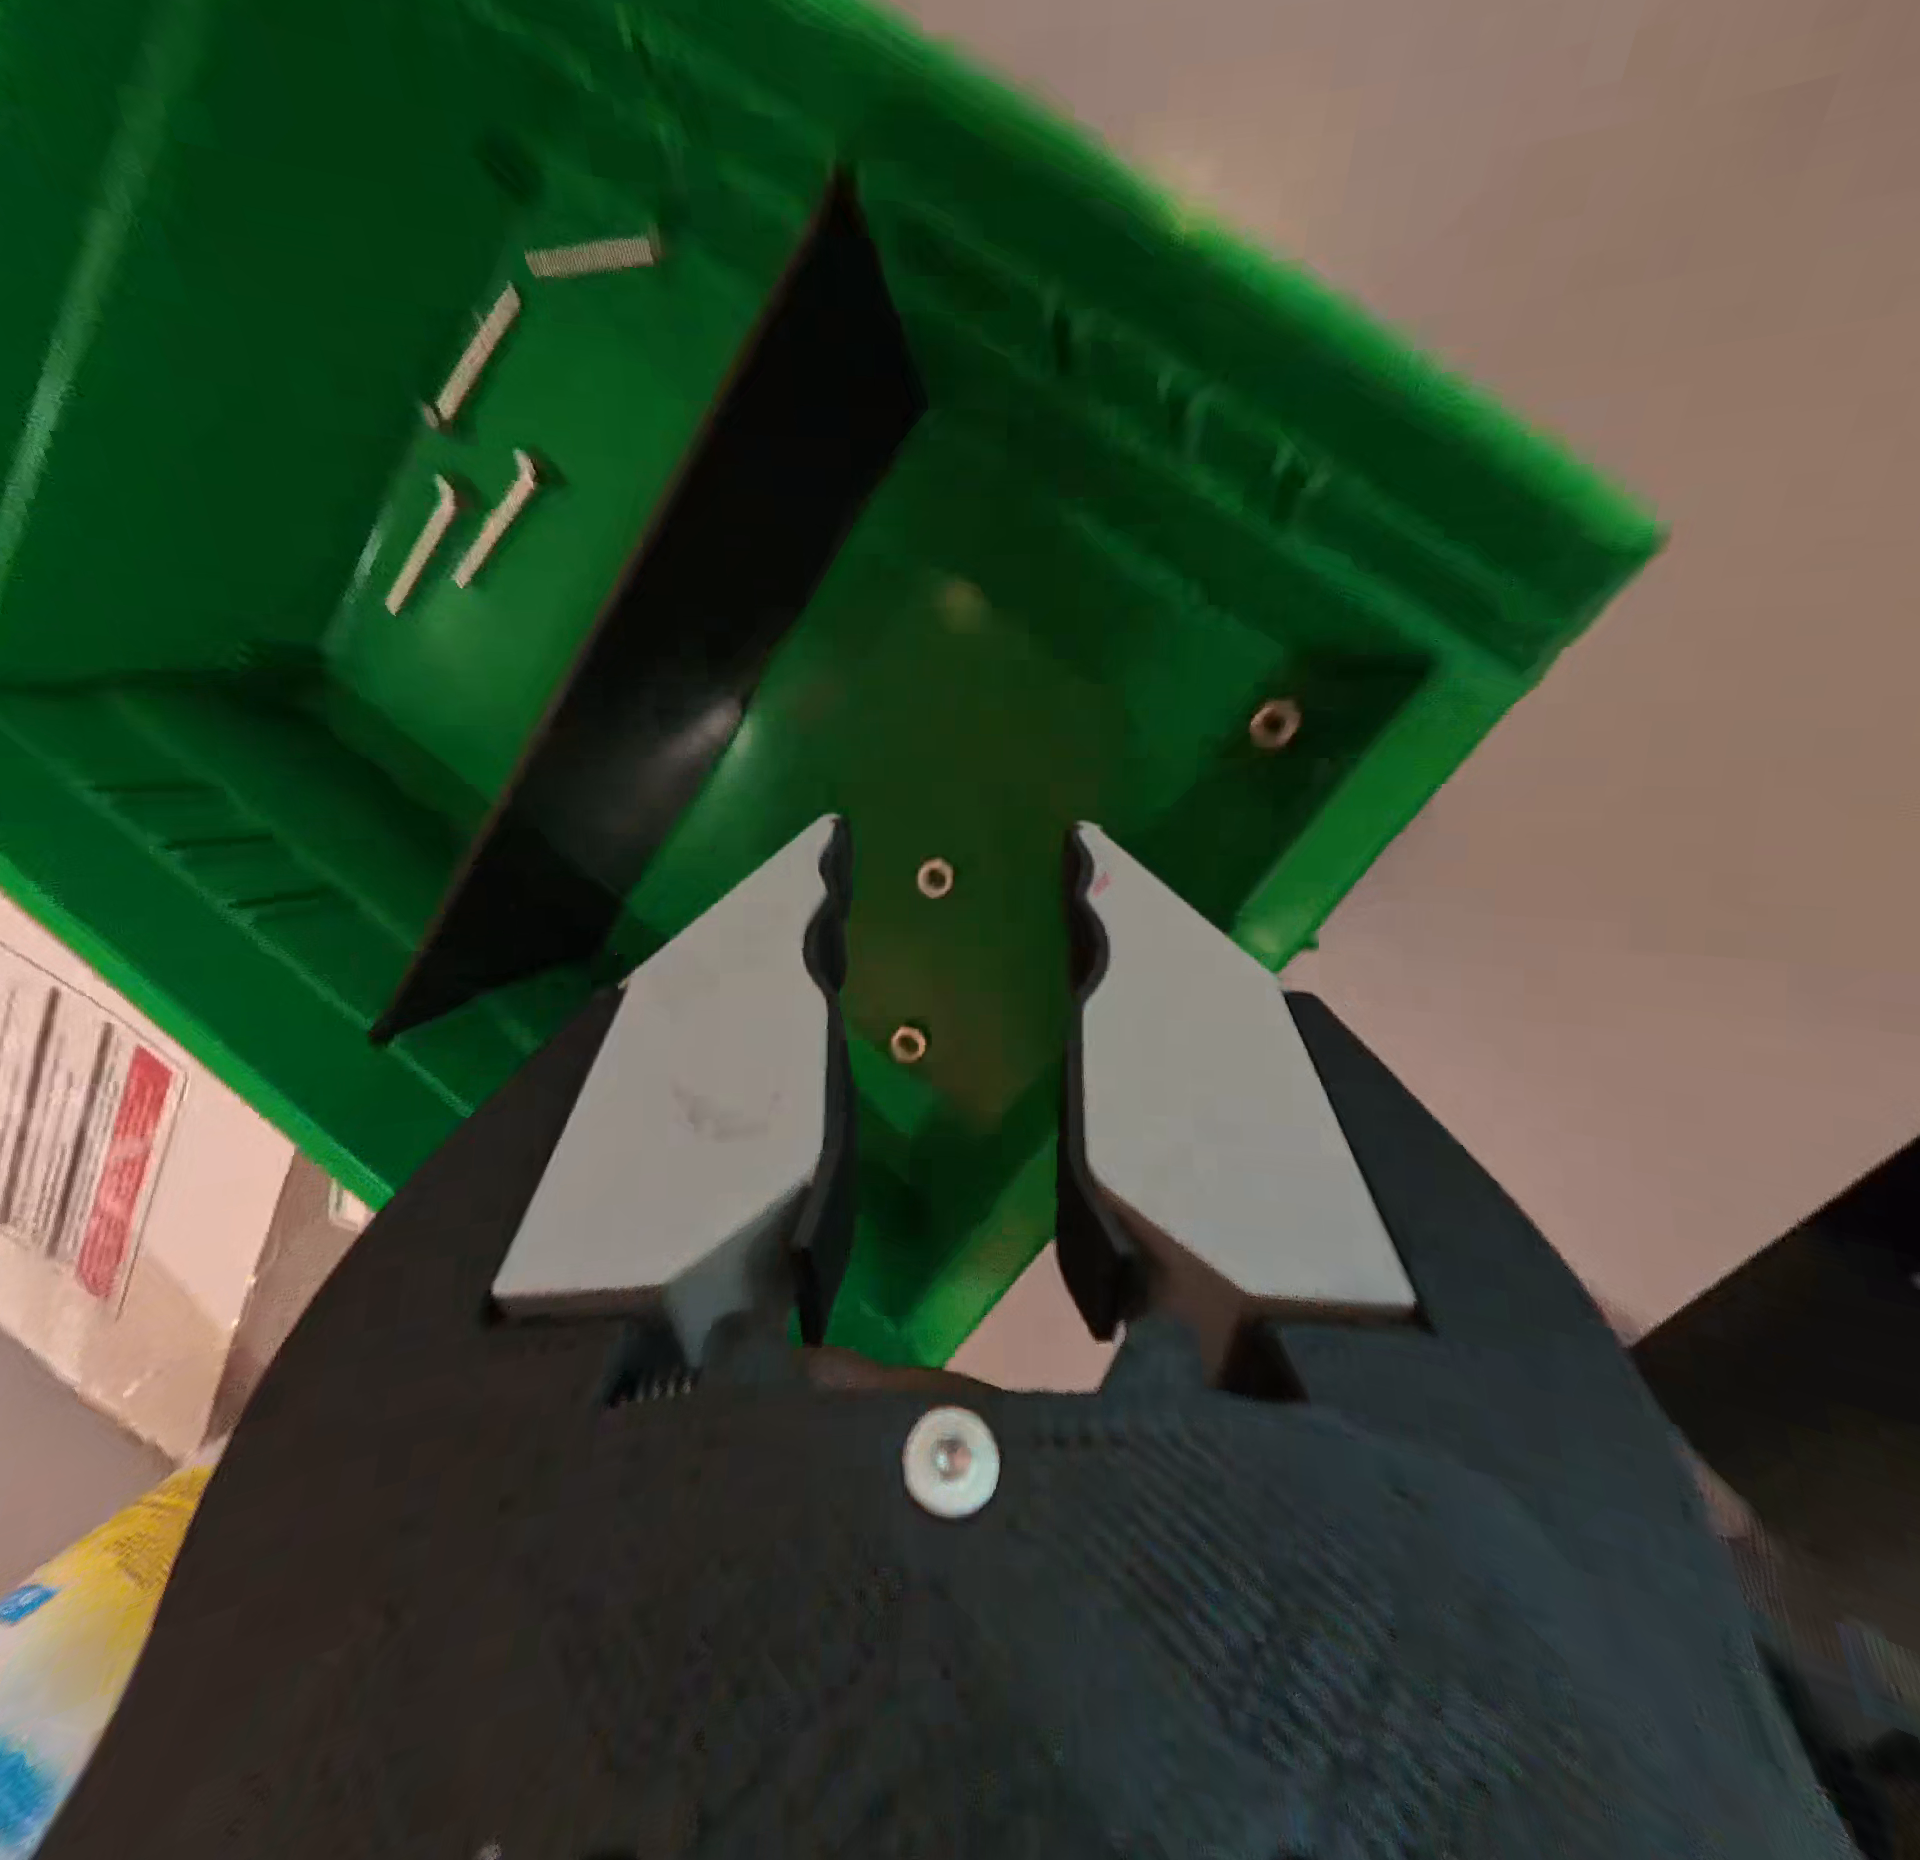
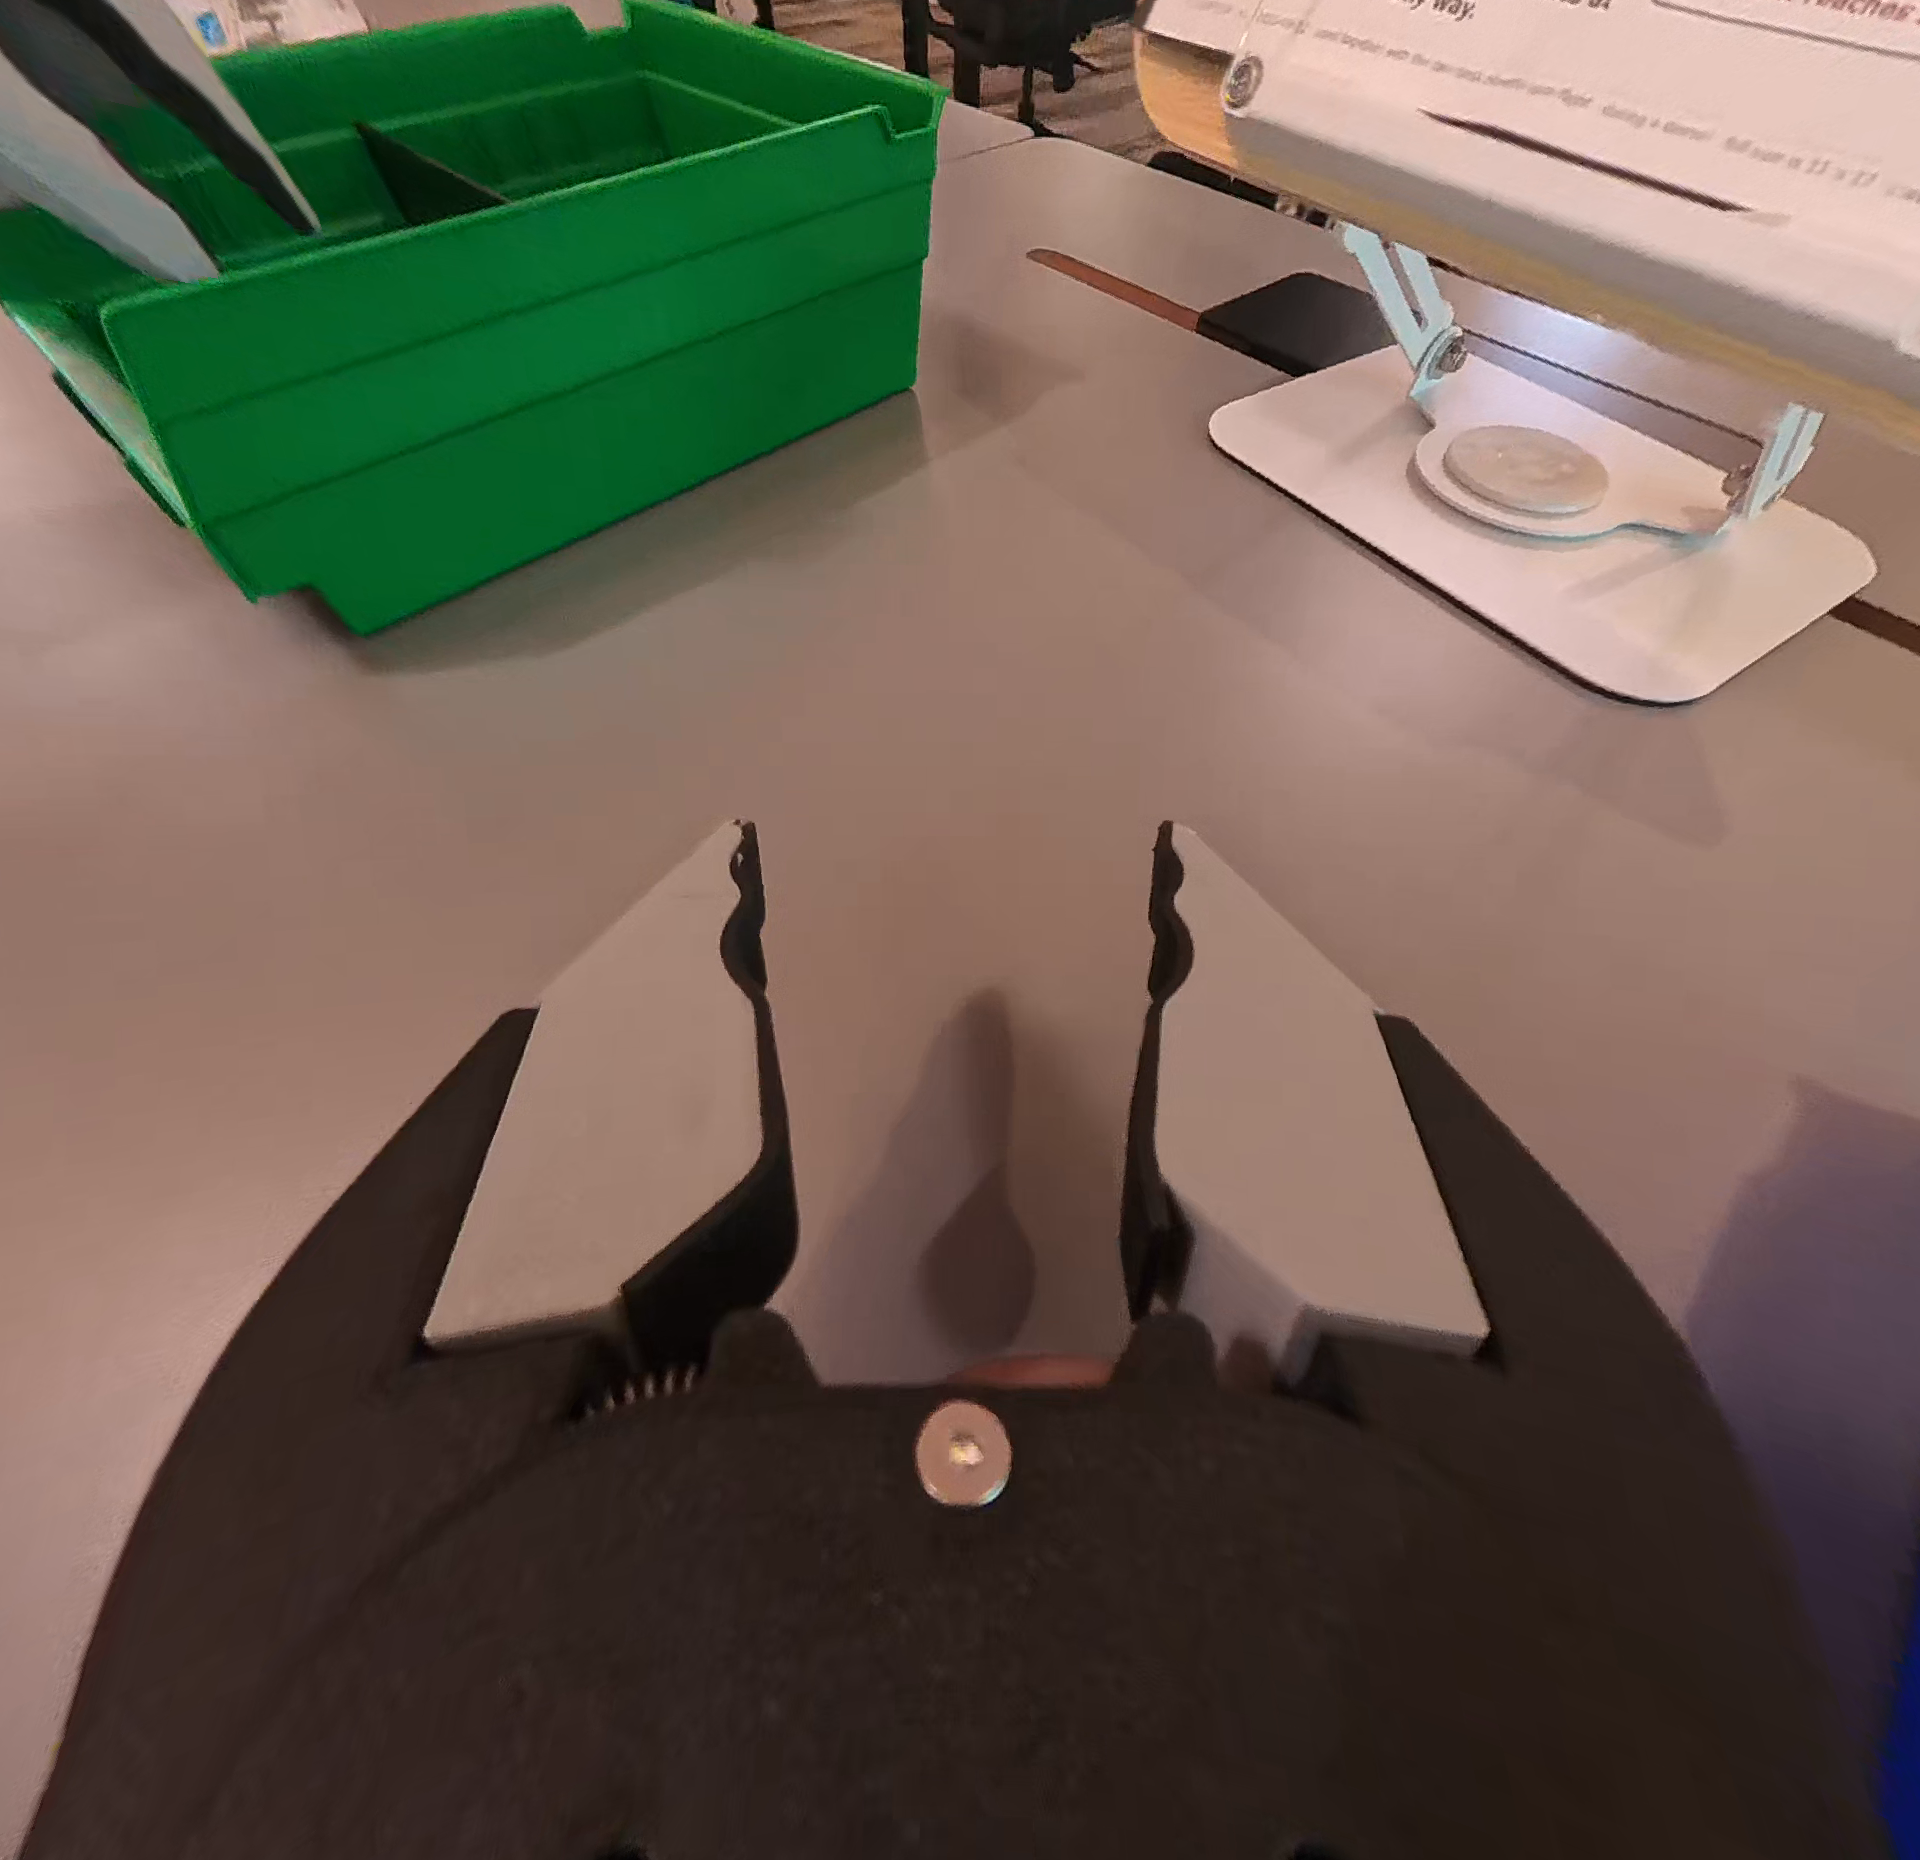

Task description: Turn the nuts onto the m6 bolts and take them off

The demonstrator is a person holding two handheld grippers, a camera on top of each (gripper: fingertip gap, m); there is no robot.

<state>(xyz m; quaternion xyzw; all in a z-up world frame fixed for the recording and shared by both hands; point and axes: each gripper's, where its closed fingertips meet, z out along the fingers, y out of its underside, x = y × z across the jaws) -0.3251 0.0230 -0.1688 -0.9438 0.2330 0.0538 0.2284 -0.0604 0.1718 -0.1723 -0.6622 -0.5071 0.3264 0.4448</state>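
A green bin [image 1: 1195, 439] with a black divider [image 1: 727, 584] lies below my left gripper [image 1: 956, 844]. Several bolts [image 1: 478, 356] lie in the compartment left of the divider. Three nuts lie in the other compartment: one [image 1: 934, 878] between my open fingertips, one [image 1: 908, 1042] lower between the fingers, one [image 1: 1275, 721] in the right corner. The left gripper is open and empty above the nuts. My right gripper [image 2: 956, 844] is open and empty over the grey table [image 2: 935, 667]. The bin [image 2: 540, 356] stands at its far left, with the left gripper's fingers [image 2: 125, 179] reaching into it.
A white stand [image 2: 1538, 532] holding a printed sheet [image 2: 1558, 54] is at the right on the table. A black strip [image 2: 1278, 319] lies by it. A labelled box [image 1: 83, 1114] and a yellow and blue packet [image 1: 94, 1602] sit left of the bin. Chairs stand beyond the table. Across from one pair of fingers to the other is roughly 30 centimeters.
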